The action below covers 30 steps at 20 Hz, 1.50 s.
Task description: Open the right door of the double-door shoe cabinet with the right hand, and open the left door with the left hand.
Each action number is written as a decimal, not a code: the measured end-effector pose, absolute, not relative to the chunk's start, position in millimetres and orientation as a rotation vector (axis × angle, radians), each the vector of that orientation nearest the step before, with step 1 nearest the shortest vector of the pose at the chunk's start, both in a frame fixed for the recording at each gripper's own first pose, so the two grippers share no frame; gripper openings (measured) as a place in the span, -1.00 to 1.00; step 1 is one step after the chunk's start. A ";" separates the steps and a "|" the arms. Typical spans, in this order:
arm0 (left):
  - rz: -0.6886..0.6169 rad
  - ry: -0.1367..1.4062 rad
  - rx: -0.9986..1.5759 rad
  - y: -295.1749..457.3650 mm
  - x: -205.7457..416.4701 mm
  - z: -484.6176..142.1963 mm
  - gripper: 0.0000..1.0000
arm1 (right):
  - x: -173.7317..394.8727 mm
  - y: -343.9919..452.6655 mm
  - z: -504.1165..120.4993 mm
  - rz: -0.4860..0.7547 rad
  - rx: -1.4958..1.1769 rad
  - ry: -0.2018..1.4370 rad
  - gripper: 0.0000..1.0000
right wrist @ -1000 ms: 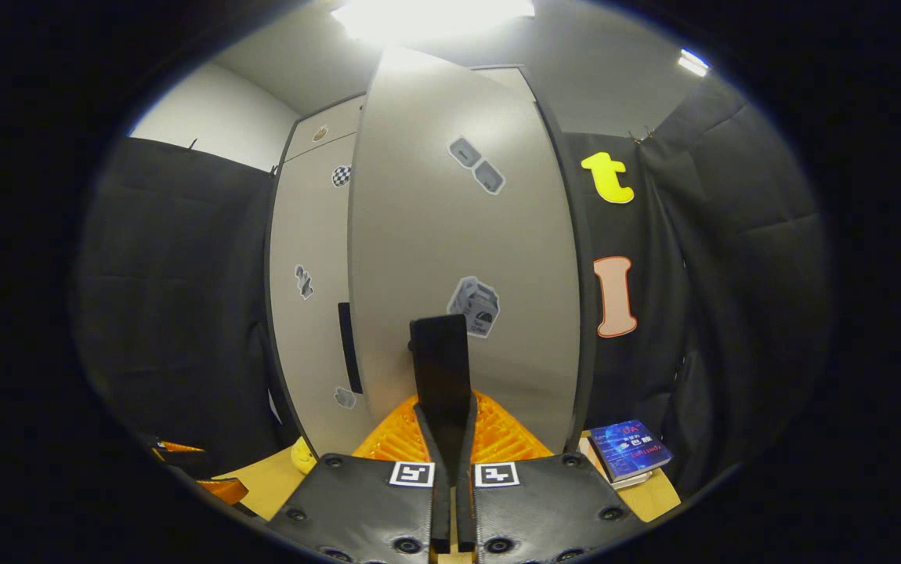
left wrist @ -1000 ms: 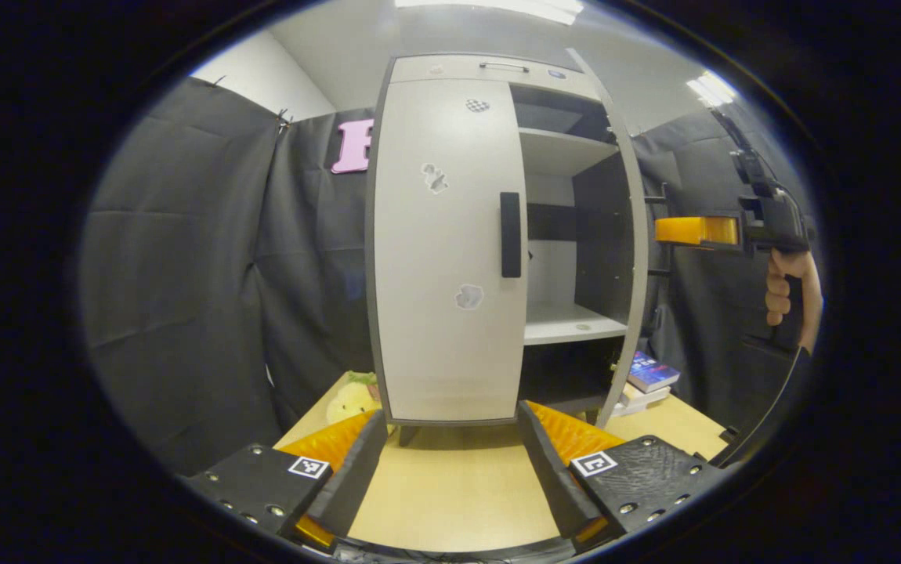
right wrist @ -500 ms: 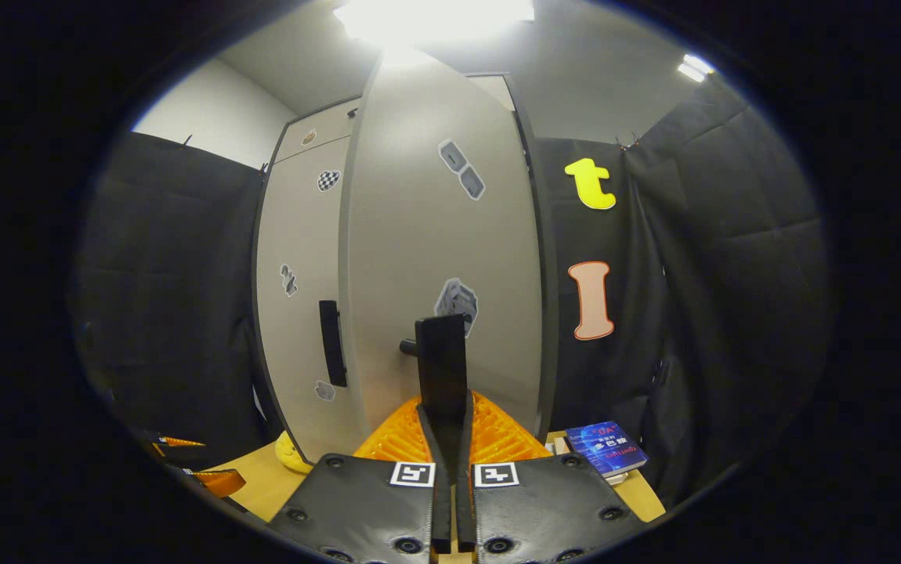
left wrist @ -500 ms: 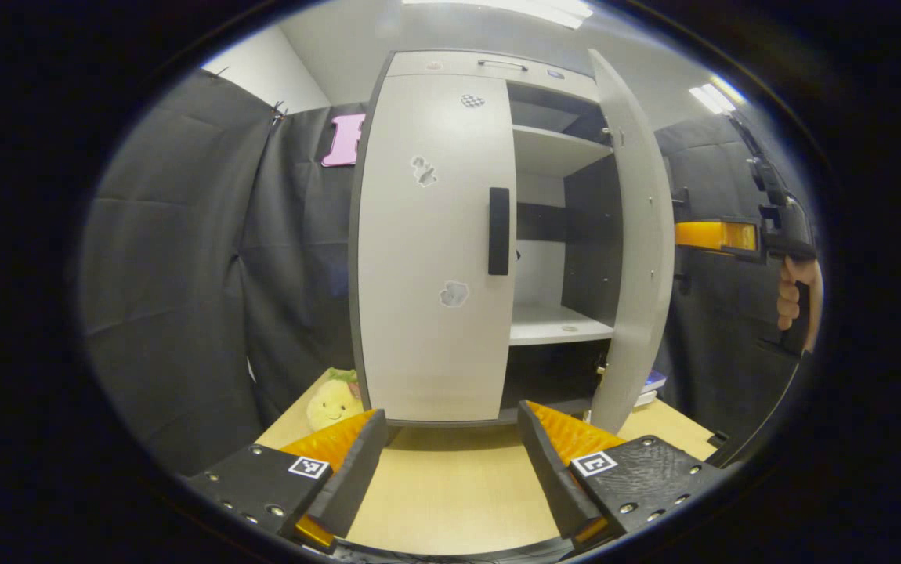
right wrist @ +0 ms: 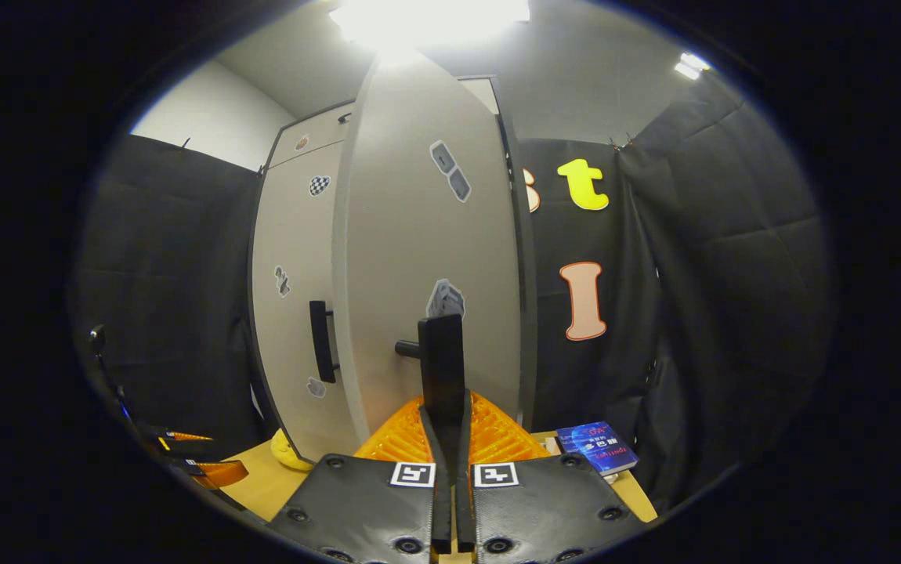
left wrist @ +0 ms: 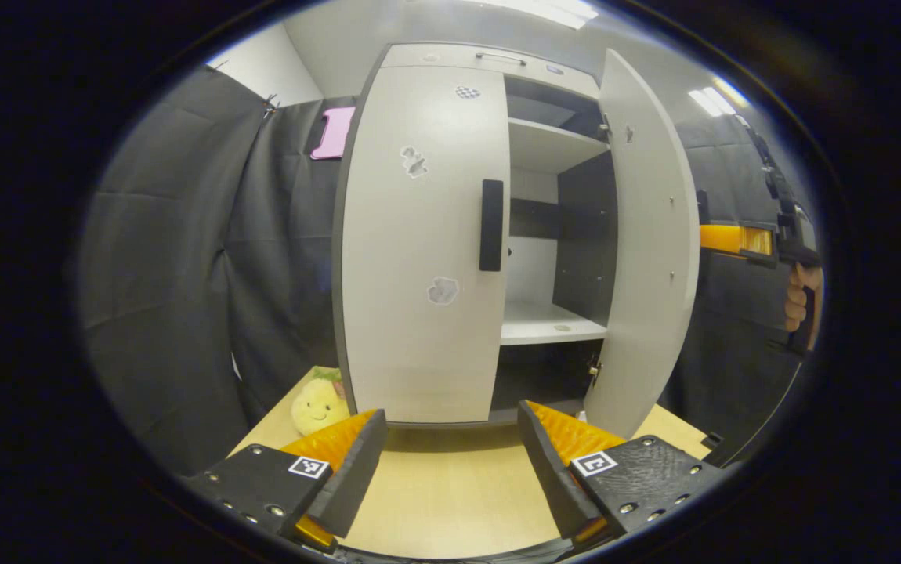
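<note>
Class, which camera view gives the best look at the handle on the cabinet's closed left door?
The left gripper view: the left door's handle faces the camera squarely, whole and unobstructed. The right gripper view shows the same handle only edge-on and small, beside the open right door.

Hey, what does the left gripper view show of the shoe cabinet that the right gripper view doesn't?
Left gripper view: the shelves inside, past the open right door, framed by the open left hand-held gripper. Right gripper view: that door's outer face, the right hand-held gripper shut on its handle, and a blue book. Both: the closed left door and the wooden table.
</note>
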<state>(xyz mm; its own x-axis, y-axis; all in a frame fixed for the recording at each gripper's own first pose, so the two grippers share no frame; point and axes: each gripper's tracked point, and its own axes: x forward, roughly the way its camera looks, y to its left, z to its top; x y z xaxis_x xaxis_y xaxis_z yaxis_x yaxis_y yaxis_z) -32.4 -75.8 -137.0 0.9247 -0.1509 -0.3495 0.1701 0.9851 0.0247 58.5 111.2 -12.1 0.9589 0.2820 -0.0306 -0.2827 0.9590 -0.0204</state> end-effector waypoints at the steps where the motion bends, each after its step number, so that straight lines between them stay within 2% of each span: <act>1: -0.166 0.354 0.057 -75.8 -30.1 -137.1 0.92 | 58.2 109.8 -11.5 0.280 -0.031 0.025 -0.92; 9: -0.151 0.359 0.065 -69.5 -26.6 -143.8 0.92 | 57.4 82.3 -11.5 0.232 -0.041 0.017 -0.93; 15: -0.145 0.335 0.064 -63.9 -19.2 -135.9 0.92 | 66.1 10.8 -7.5 0.099 -0.058 -0.009 -0.95; 18: -0.157 0.327 0.073 -67.4 -13.6 -131.3 0.92 | 65.4 23.1 -10.1 0.195 0.066 0.014 -0.95; 25: -0.199 0.260 0.102 -73.4 23.8 -98.8 0.92 | 47.2 12.2 -19.8 0.145 0.035 0.031 -0.94; 26: -0.202 0.242 0.103 -73.8 31.5 -92.2 0.92 | 42.5 15.3 -23.6 0.144 0.042 0.045 -1.00; 27: -0.203 0.227 0.100 -75.6 40.8 -85.8 0.92 | 36.9 10.3 -27.7 0.115 0.050 0.063 -0.88; 28: -0.205 0.212 0.094 -78.0 46.9 -78.8 0.92 | 26.7 -0.8 -34.3 0.079 0.049 0.084 -0.95; 29: -0.211 0.194 0.082 -80.7 55.8 -70.4 0.92 | 18.8 -10.1 -38.9 0.046 0.045 0.101 -0.87; 30: -0.221 0.173 0.069 -83.4 65.3 -62.2 0.91 | 11.2 -21.6 -44.2 0.005 0.037 0.117 -1.00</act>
<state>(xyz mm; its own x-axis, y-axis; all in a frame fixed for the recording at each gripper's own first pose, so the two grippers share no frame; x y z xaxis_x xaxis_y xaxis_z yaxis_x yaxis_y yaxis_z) 65.3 -83.4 -62.2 0.9609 -0.2122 -0.1780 0.2240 0.9734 0.0486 11.2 -21.6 -44.2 0.9931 0.0075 -0.1169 -0.0032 0.9993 0.0376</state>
